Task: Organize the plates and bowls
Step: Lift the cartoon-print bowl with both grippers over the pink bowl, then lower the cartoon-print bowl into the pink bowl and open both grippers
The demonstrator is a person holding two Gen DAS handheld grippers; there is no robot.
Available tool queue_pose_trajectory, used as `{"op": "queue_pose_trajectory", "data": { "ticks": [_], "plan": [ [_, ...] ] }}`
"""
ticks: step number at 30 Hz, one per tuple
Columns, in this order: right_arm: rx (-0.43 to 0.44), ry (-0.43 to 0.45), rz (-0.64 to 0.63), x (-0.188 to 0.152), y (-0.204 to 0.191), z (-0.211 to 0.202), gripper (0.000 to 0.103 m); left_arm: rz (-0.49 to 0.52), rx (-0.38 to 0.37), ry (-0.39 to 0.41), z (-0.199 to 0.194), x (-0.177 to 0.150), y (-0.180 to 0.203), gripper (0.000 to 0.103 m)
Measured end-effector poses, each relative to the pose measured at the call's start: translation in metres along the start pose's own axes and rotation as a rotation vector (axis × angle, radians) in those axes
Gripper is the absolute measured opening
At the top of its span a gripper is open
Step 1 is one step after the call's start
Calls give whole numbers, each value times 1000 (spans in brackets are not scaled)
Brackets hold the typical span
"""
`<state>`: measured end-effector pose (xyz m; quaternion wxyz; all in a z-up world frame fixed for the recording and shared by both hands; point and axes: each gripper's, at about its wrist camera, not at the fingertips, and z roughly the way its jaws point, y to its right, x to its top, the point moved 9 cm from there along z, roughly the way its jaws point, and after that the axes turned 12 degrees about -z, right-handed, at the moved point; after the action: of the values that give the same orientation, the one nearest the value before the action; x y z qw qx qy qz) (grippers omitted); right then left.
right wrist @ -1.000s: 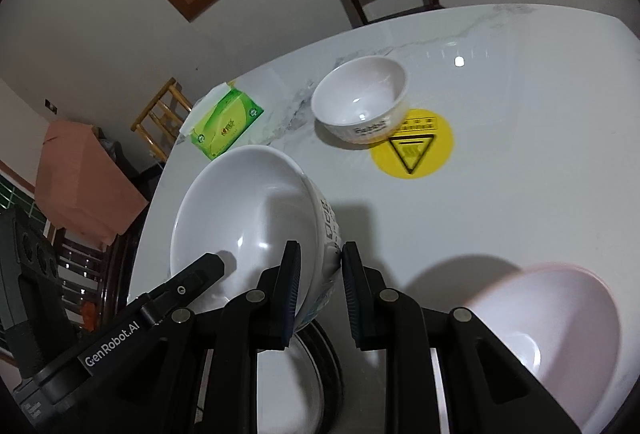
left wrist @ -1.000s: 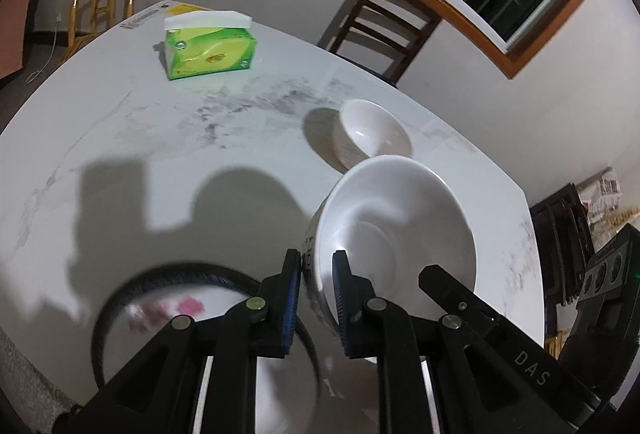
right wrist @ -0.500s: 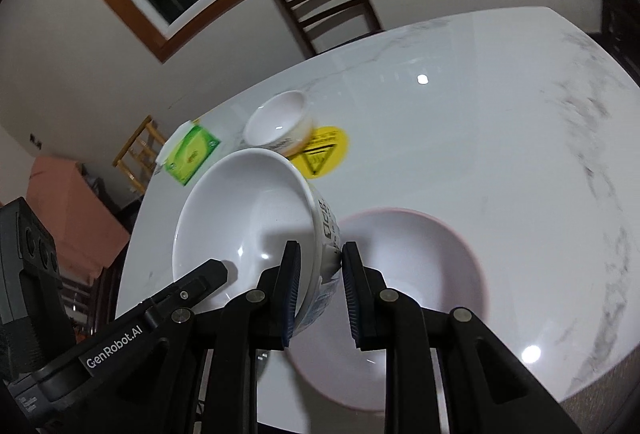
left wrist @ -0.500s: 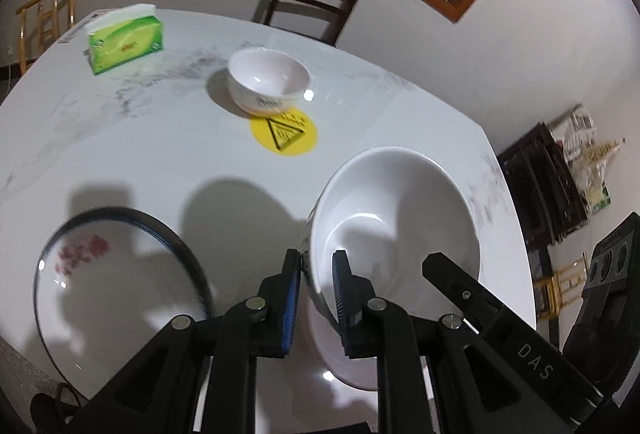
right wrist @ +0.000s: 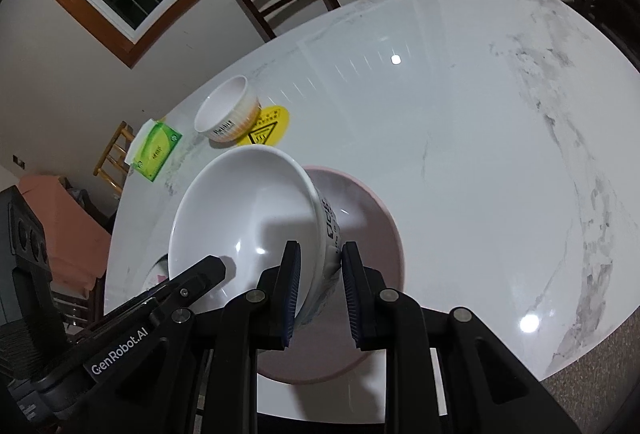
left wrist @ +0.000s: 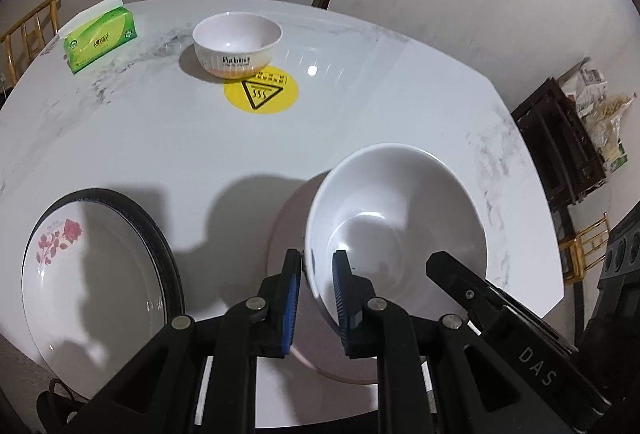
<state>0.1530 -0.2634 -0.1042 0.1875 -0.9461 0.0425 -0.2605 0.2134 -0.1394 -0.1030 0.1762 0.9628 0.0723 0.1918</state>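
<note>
White marble table [left wrist: 160, 138], dark window behind; I have left gripper [left wrist: 316, 298] and right gripper [right wrist: 320, 286] each clenched on opposite rims of large white bowl [left wrist: 396, 218], level, over pink bowl [right wrist: 372, 218] for nesting

Both grippers' jaws clamped, angled down
</note>
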Motion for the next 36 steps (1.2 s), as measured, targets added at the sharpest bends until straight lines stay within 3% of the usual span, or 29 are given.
{"op": "queue_pose_trajectory", "data": {
  "ticks": [15, 36],
  "plan": [
    [-20, -39, -11, -9, 8, 12, 22, 34, 81, -33, 18, -10, 1, 17],
    [-46, -68, -59, -12, 1, 21, 27, 58, 135, -1, 19, -6, 0, 20]
  ]
}}
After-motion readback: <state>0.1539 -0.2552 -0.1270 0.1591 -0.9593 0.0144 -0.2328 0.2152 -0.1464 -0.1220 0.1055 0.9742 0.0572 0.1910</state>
